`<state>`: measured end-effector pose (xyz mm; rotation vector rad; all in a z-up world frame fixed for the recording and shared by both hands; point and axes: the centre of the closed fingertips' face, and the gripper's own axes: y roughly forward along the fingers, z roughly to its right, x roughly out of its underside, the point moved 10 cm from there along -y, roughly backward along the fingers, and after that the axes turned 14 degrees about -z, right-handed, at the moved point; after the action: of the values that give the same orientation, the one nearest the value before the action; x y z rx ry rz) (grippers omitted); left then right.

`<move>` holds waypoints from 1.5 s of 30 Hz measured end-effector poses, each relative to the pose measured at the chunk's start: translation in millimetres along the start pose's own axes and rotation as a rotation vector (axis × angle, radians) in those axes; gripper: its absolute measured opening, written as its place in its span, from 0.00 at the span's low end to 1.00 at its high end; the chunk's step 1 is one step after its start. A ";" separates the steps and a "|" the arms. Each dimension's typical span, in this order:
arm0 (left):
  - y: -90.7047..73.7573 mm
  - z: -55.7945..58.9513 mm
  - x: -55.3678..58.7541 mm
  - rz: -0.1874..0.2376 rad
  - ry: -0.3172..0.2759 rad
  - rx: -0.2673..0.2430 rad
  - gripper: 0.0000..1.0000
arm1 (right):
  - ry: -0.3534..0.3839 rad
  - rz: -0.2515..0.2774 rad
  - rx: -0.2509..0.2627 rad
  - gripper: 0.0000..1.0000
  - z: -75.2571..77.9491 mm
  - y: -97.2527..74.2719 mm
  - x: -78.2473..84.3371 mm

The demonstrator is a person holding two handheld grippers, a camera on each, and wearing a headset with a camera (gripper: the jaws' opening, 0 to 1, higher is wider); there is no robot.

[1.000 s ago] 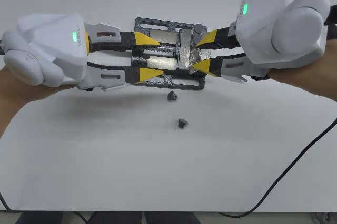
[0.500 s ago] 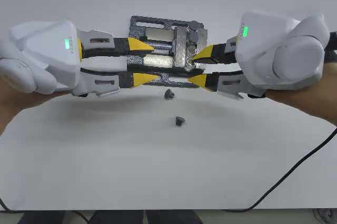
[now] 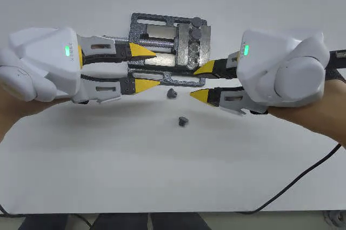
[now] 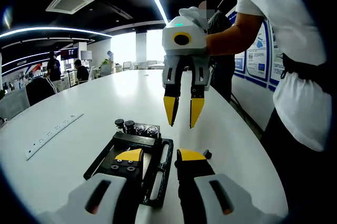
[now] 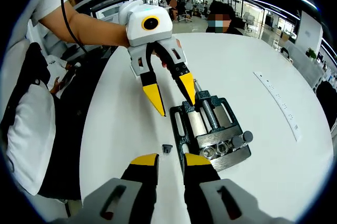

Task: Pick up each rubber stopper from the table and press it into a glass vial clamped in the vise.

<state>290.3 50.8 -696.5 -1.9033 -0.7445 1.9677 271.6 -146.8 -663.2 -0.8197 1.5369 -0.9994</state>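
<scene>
A near stopper (image 3: 183, 121) and a far stopper (image 3: 172, 93) lie loose on the desk (image 3: 108, 160), so my right tongs (image 3: 195, 83) hang released and empty beside the far stopper, I judge to take it, my left tongs (image 3: 154, 68) likewise released over the vise (image 3: 168, 40) clamping the vials (image 3: 193, 53).

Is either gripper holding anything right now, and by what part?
Nothing is held. The left gripper and the right gripper are both open and empty; two stoppers lie loose on the table.

The left gripper (image 3: 155, 68) and right gripper (image 3: 193, 83) have rounded white housings, green lights and black, yellow-tipped jaws. The person wears a white T-shirt (image 4: 284, 40).
</scene>
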 end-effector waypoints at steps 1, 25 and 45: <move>0.0 0.4 0.1 0.000 -0.001 0.000 0.22 | -0.001 0.000 -0.002 0.18 -0.9 0.7 0.6; 0.3 18.1 6.2 -0.003 -0.034 -0.019 0.22 | -0.113 -0.067 -0.108 0.19 -7.2 23.8 16.7; 19.2 74.6 5.2 0.019 -0.187 -0.091 0.22 | -0.144 -0.051 -0.112 0.20 -1.7 19.4 18.5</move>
<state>218.8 26.5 -712.6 -1.7992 -0.8825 2.1805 266.7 -155.1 -688.3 -0.9928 1.4638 -0.8776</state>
